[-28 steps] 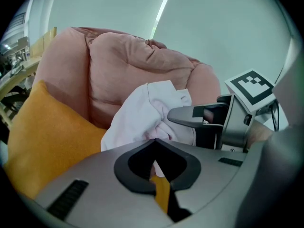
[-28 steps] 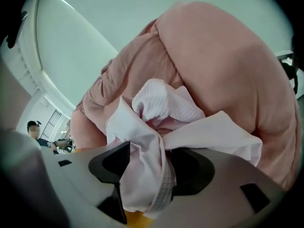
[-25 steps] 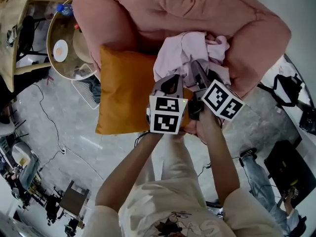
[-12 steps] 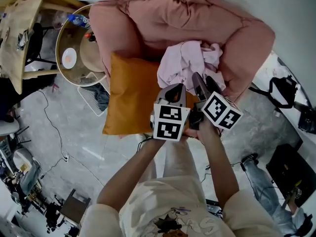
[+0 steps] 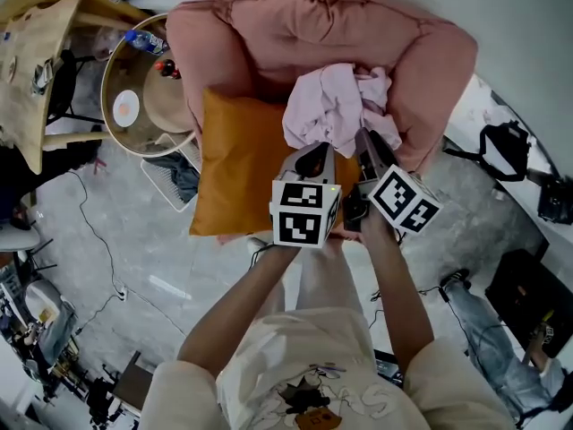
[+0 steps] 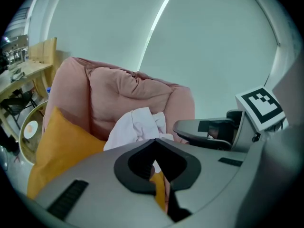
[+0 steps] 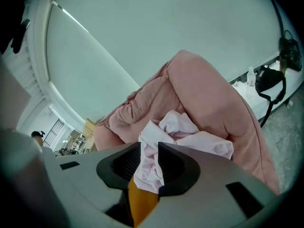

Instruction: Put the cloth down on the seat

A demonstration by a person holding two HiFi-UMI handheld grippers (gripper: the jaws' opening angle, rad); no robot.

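Reaching forward from the body in the head view, both bare forearms run side by side. They hold the left gripper (image 5: 312, 156) and the right gripper (image 5: 366, 141) close together over the front of the pink armchair (image 5: 313, 34). The pale pink cloth (image 5: 336, 106) lies crumpled in a heap on the seat, between the orange cushion (image 5: 237, 164) and the chair's arm.

In the left gripper view, the left gripper's (image 6: 155, 139) jaws meet at their tips with nothing caught in them. The cloth (image 6: 137, 125) sits just beyond them.

In the right gripper view, the right gripper's (image 7: 148, 154) jaws are closing. A wrinkled fold of the cloth (image 7: 190, 132) fills the narrow gap from pad to pad, and the rest is bunched up against the chair.
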